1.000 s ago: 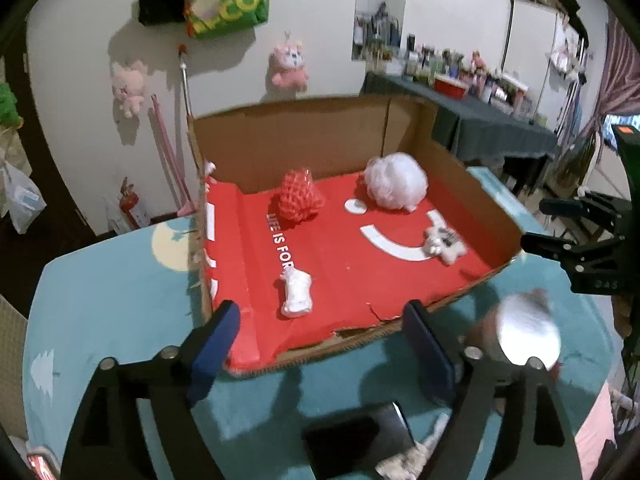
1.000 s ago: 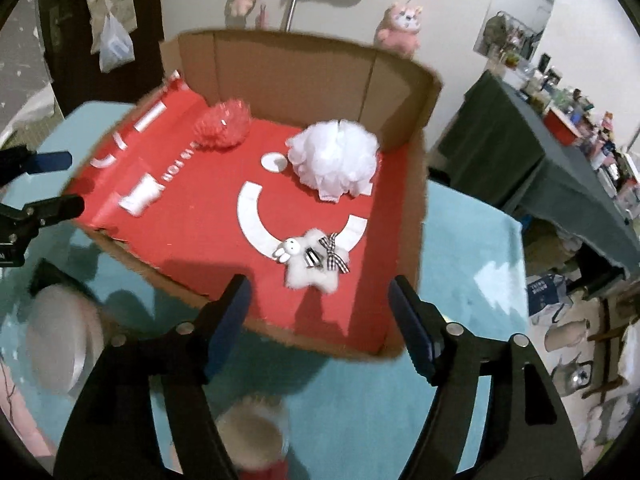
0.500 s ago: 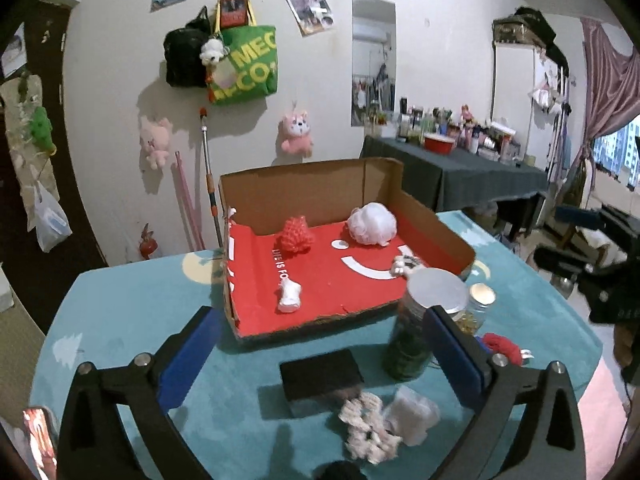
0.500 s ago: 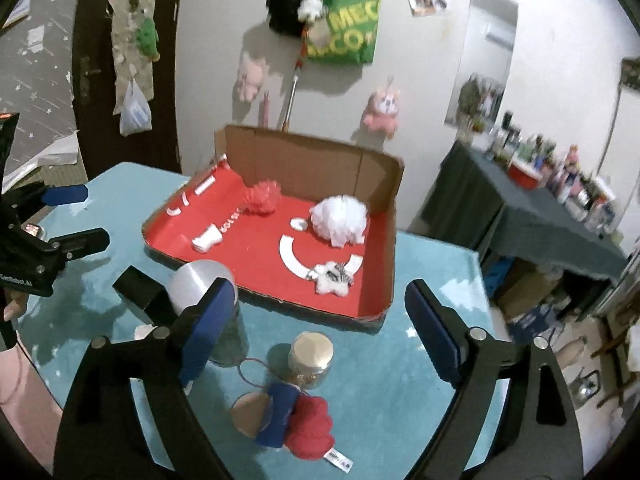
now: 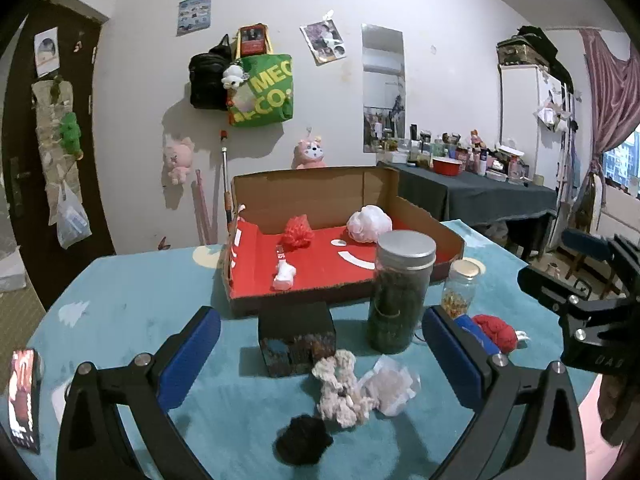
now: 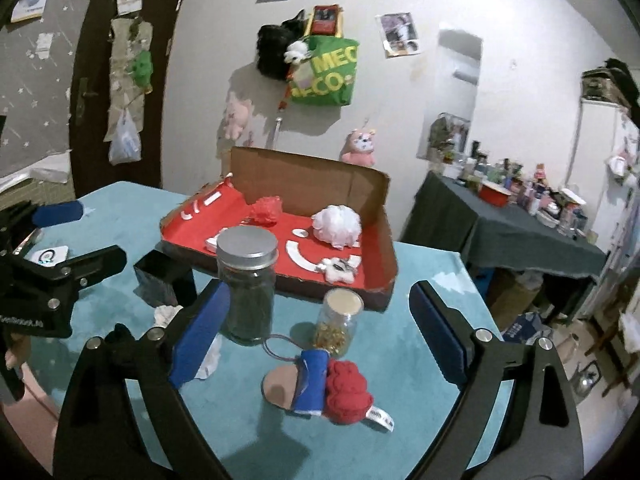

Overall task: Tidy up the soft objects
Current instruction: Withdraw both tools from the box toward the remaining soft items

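A red-lined cardboard box [image 5: 424,224] [image 6: 380,248] holds a red pom [image 5: 297,231], a white puff [image 5: 369,223], a small white toy [image 5: 285,274] and a white plush [image 6: 338,270]. On the teal table in front lie a beige fuzzy toy [image 5: 340,386], a white soft piece [image 5: 394,386], a black pom [image 5: 303,440] and a red-and-blue soft toy [image 6: 332,386] [image 5: 494,330]. My left gripper [image 5: 320,354] is open and empty above the beige toy. My right gripper [image 6: 320,328] is open and empty above the red-and-blue toy.
A tall jar with a metal lid [image 5: 402,292] [image 6: 249,284], a small jar [image 5: 460,288] [image 6: 340,318] and a black box [image 5: 295,338] [image 6: 160,282] stand before the cardboard box. A phone [image 5: 25,398] lies at the table's left edge.
Both grippers have pulled back and up from the box, so the jars, black box and loose soft toys on the table now show. Both stay open and empty.
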The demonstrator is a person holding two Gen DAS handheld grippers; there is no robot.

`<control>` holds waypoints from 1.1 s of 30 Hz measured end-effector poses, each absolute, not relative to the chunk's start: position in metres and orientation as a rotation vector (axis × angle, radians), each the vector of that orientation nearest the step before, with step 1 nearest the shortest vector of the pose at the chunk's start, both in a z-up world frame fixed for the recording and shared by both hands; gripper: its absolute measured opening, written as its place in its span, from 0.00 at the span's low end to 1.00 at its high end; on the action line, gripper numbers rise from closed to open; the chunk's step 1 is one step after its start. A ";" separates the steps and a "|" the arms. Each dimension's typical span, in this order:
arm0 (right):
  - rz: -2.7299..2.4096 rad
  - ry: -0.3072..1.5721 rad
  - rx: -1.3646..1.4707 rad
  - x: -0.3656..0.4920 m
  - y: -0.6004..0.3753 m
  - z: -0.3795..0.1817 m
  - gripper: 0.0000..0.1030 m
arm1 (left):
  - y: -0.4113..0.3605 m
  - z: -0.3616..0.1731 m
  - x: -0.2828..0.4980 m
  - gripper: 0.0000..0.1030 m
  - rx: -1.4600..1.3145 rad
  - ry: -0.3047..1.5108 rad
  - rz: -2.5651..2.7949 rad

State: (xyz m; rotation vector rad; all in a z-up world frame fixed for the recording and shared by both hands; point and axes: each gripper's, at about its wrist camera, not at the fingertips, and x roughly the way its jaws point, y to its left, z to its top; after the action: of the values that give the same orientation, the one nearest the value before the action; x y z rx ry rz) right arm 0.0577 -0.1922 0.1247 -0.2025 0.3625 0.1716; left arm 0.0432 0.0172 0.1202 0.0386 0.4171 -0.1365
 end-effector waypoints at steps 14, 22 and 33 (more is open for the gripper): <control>0.126 0.409 -0.083 0.044 -0.203 0.058 0.90 | 0.023 0.060 0.033 1.00 -0.033 0.478 -0.110; 0.107 0.481 -0.054 0.056 -0.208 0.032 0.90 | 0.027 0.044 0.037 1.00 -0.017 0.528 -0.080; 0.167 0.546 -0.092 0.075 -0.199 0.027 0.90 | 0.045 0.037 0.048 0.97 -0.012 0.612 -0.061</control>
State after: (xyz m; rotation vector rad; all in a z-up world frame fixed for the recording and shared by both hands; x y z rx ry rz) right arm 0.0748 -0.1991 0.0273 -0.0917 0.5457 0.1666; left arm 0.0484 0.0454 0.0372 -0.0119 0.6121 -0.0615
